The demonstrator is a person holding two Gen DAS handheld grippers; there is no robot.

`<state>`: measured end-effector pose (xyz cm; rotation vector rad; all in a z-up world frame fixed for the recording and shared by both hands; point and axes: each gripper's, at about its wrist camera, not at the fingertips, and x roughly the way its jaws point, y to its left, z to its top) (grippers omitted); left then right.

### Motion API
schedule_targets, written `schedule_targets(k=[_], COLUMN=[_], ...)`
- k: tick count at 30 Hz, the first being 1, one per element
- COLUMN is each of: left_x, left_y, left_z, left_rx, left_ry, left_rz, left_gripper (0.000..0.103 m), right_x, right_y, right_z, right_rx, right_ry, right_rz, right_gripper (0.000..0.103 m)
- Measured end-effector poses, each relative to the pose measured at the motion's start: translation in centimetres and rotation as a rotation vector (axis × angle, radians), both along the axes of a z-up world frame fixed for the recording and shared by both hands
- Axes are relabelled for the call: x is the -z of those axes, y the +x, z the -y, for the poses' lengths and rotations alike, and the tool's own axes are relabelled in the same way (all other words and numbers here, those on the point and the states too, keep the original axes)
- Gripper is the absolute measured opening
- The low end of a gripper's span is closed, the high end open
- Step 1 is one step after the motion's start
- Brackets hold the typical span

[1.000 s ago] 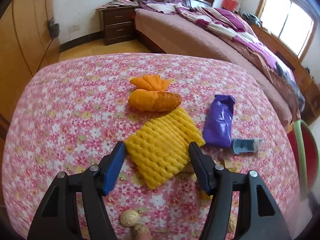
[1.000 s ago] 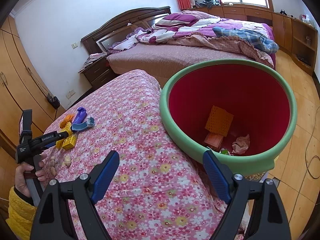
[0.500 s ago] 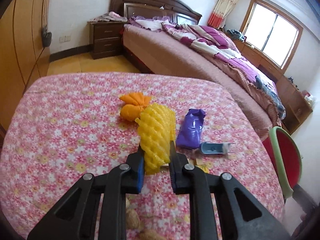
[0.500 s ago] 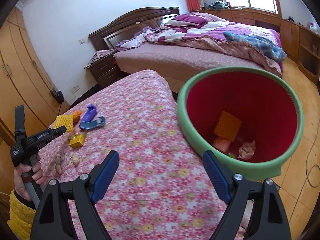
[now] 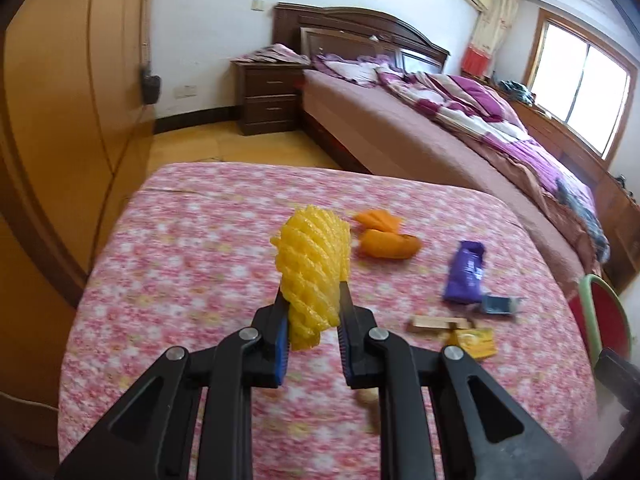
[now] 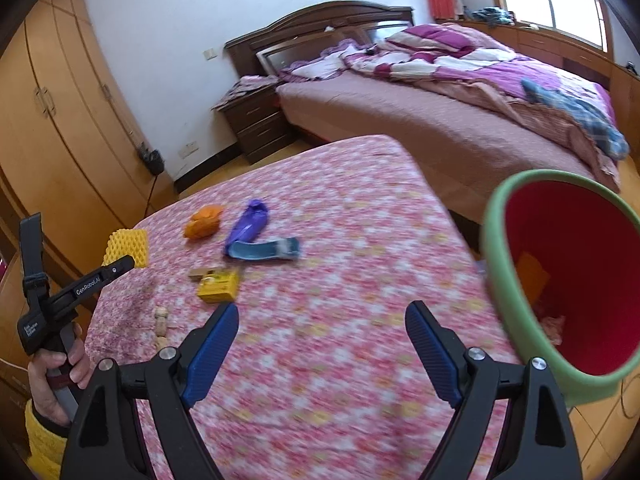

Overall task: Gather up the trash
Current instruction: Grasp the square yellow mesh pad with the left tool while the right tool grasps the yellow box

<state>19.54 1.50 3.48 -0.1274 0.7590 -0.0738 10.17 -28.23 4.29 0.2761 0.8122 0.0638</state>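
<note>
Left wrist view — your left claw (image 5: 311, 312) clenches the yellow foam fruit net (image 5: 312, 272); the green-rimmed red bin (image 5: 606, 312) lies far right, nearer your released right claw (image 6: 322, 346).

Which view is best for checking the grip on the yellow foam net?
Left wrist: the yellow foam net fills the center, squeezed between the left gripper pads. Right wrist shows it small, far left, partly behind that gripper.
</note>
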Motion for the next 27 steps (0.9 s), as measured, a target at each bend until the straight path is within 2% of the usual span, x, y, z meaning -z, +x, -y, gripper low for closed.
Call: schedule_targets(k=[5,12,18,20,21,22,27], left_x=[0.9,1.9,2.4,2.5,2.5,2.6,2.5], left_y=[0.4,0.6,0.8,0.8,0.8,0.7,0.5], left_z=[-1.4,-1.2,-0.7,-0.5,-0.4,-0.3,0.0], left_rx=[-0.041,-0.042,-0.017,-0.009,-0.006,-0.003,0.009], left_ry=[0.006,-0.005,-0.010,-0.012,-0.012,-0.013,-0.018], left_rz=[0.001,0.001,0.002,0.000,0.000,0.000,0.005], left_gripper=[0.020,0.020,0.020,0.020,0.020,0.020,0.020], right_x=[1.2,3.2,4.9,5.3,5.5,5.5,5.5], right_y=[2.8,5.7,7.6,7.9,8.0,7.9,7.8], right_z=[-3.4,-7.7,-9.9,-10.1,-10.3,-10.4,-9.9], right_rx=[-0.050,-0.119,-0.136,-0.133,-0.126,-0.122,-0.120], right_ry=[-0.023,-0.064,-0.086,-0.090,-0.100,-0.114,-0.070], right_rz=[-0.025,-0.055,-0.090,-0.093,-0.089,-0.079,-0.071], right_gripper=[0.087,0.086,0.071,0.061,0.059,0.048,0.046])
